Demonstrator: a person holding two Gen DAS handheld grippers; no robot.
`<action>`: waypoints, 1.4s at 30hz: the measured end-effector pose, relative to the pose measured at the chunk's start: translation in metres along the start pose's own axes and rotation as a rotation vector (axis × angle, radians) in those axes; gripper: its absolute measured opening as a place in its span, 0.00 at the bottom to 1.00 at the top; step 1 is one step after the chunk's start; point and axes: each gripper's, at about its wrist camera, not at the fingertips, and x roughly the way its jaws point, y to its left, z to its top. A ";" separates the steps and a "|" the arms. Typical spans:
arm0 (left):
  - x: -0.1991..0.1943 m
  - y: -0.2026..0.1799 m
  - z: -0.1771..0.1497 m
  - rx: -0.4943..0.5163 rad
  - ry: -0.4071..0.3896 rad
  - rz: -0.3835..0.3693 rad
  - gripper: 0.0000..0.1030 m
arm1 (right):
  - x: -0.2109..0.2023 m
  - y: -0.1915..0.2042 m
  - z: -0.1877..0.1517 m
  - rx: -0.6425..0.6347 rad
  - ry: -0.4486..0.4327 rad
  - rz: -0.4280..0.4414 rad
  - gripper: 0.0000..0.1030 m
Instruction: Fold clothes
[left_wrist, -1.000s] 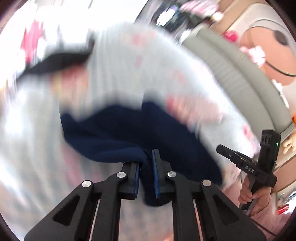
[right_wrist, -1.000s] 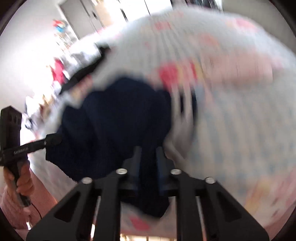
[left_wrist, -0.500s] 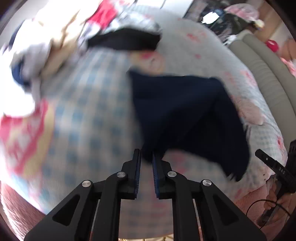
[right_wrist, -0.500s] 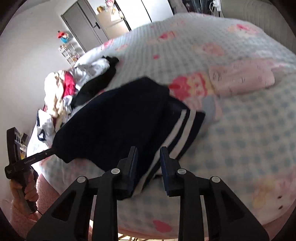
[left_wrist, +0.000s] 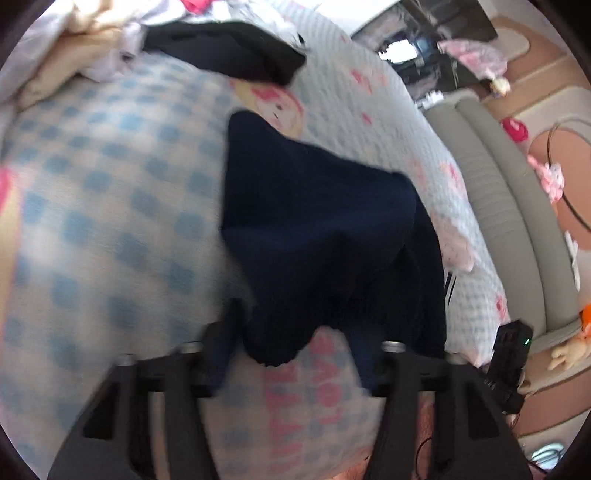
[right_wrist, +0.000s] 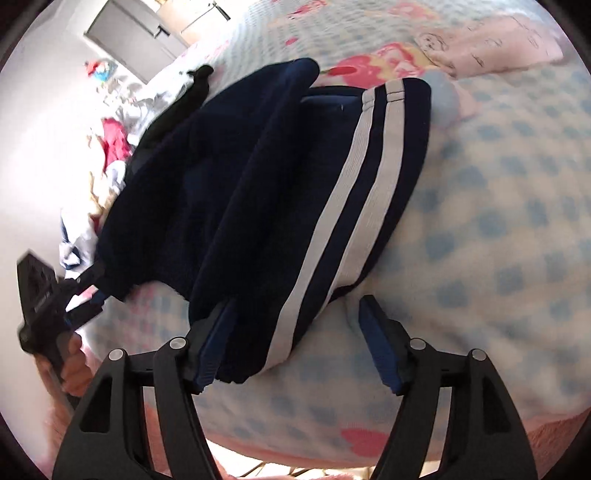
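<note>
A folded navy garment (left_wrist: 314, 229) with two white side stripes (right_wrist: 354, 192) lies on the checked bed cover (left_wrist: 110, 206). My left gripper (left_wrist: 293, 350) sits at its near corner. Its jaws are opening, and the corner lies loose between them with the pads off the cloth. My right gripper (right_wrist: 297, 332) is at the striped end with its jaws opening wide. The cloth lies between its fingers and only brushes the left pad (right_wrist: 216, 332). Each gripper also shows in the other's view: the left gripper (right_wrist: 88, 291) with a hand below it, and the right gripper's body (left_wrist: 509, 354).
A heap of unfolded clothes (left_wrist: 74, 48) and a black garment (left_wrist: 229, 48) lie at the far side of the bed. A folded pink garment (right_wrist: 498, 48) rests beyond the navy one. A grey padded headboard (left_wrist: 517, 206) borders the bed; a door (right_wrist: 129, 40) stands behind.
Both grippers, shut on the navy garment a second ago, have come down and laid it on the bed. Their jaws have spread apart, the right one much wider.
</note>
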 end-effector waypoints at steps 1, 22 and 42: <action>-0.001 -0.009 0.001 0.028 -0.006 0.017 0.23 | 0.000 0.002 0.001 -0.008 0.001 -0.006 0.68; -0.049 0.001 -0.047 -0.029 0.152 0.041 0.24 | -0.068 -0.017 -0.007 -0.097 -0.082 0.068 0.17; -0.035 -0.146 -0.026 0.303 0.091 0.232 0.54 | -0.034 -0.015 0.047 -0.231 -0.187 -0.253 0.58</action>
